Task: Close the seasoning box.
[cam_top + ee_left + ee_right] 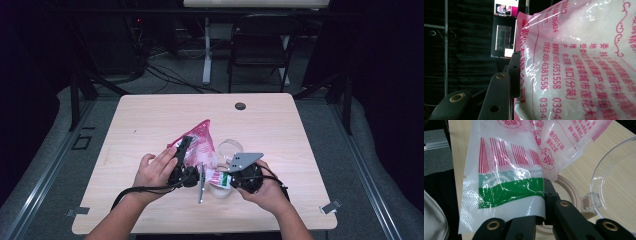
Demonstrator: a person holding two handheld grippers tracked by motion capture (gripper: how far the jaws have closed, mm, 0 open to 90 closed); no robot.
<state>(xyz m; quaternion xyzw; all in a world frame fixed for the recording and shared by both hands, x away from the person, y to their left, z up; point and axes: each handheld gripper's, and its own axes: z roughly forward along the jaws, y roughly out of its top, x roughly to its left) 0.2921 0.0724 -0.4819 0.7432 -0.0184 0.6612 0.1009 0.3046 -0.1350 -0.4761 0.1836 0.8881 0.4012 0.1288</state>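
Note:
A pink-and-white plastic bag (201, 142) of white granules is held above the table (150, 120) between my two grippers. My left gripper (191, 148) is shut on the bag's body. In the left gripper view its black finger (513, 72) presses the bag (579, 65) from the left, and the other finger is hidden behind the bag. My right gripper (220, 178) is shut on the bag's green-and-white end (506, 187), with the film pinched between its closed jaws (541, 205).
A clear plastic container (230, 148) with a beige ring lid (574, 192) lies on the table just behind the right gripper. A black grommet (240, 106) sits near the far edge. A folding chair (260, 45) stands beyond the table.

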